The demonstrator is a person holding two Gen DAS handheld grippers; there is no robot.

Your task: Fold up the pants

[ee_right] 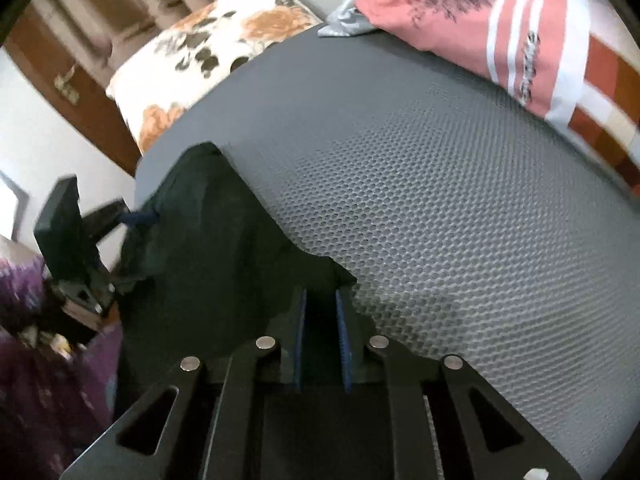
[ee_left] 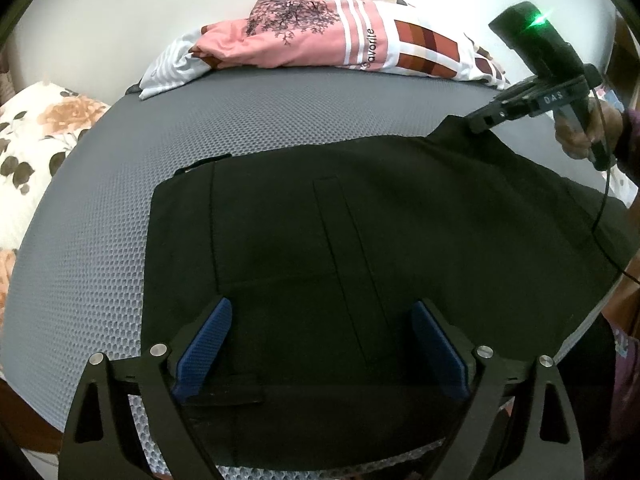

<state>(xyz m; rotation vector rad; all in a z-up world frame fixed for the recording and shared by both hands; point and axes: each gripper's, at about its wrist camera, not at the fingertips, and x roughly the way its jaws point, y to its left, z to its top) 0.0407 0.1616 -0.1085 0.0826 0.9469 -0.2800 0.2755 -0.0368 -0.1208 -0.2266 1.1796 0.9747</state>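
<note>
The black pants (ee_left: 360, 240) lie on a grey mesh mat (ee_left: 100, 240). My left gripper (ee_left: 320, 312) is open, its blue pads (ee_left: 208, 344) spread wide just above the near part of the pants. My right gripper (ee_right: 320, 300) is shut on the far right corner of the pants (ee_right: 224, 248) and lifts it a little off the mat (ee_right: 440, 200). In the left wrist view the right gripper (ee_left: 480, 120) shows at the upper right, pinching that corner. In the right wrist view the left gripper (ee_right: 136, 216) shows at the left edge of the pants.
A pile of pink and striped clothes (ee_left: 340, 36) lies at the far edge of the mat, also in the right wrist view (ee_right: 520, 28). A floral pillow (ee_left: 36, 148) sits to the left. A cable (ee_left: 600, 208) hangs from the right gripper.
</note>
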